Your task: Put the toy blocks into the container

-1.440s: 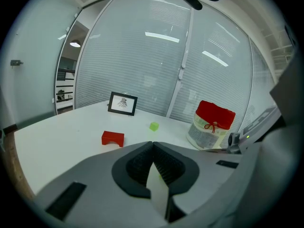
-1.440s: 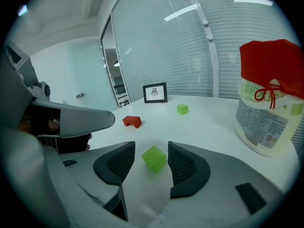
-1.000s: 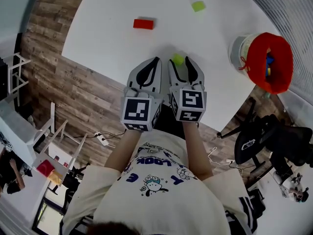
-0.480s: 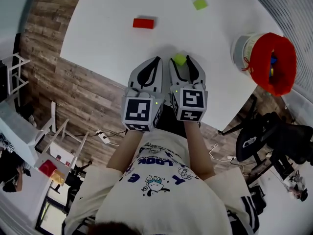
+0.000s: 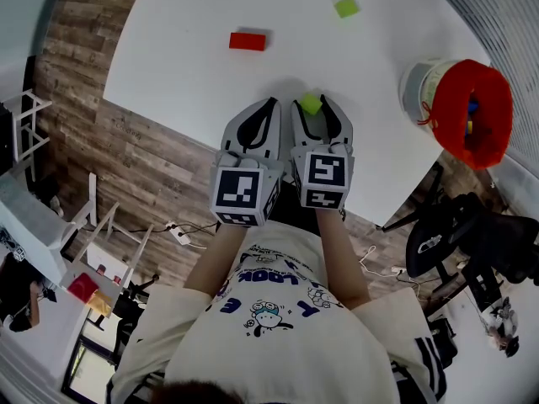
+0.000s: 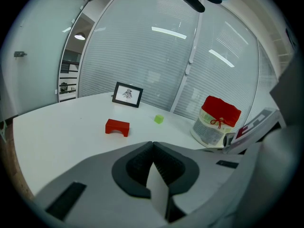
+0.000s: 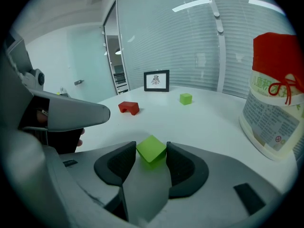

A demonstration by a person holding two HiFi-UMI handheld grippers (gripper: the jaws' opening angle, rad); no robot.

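Just been closing the right claw [image 5: 311, 108] on a green cube [image 7: 151, 149], with the pads now meeting it on both sides, out at the very tips, close to the near edge of the worktop [image 5: 194, 66]. Hard to tell whether lifted yet or resting on the surface. Caught askew, with corners rather than flat faces turned toward the pads, so likely to swivel or squirt forward under more squeeze. Held so far out, also liable to slip free on lifting and roll off the near edge to the floor. Left claw [image 6: 153, 143] shut on nothing and parked just beside the right, so easy to knock when swinging away. Then a long carry to the container [image 7: 271, 122], well apart at the right end of the worktop and close to its edge. Soft red cloth collar round the mouth, apt to snag or fold under a low approach. Some danger too of shoving the whole tub toward the edge. Dropped from too high, prone to bounce off the collar. Left for later, farther out: a red arch block [image 5: 247, 41] and a second green cube [image 5: 345, 7].
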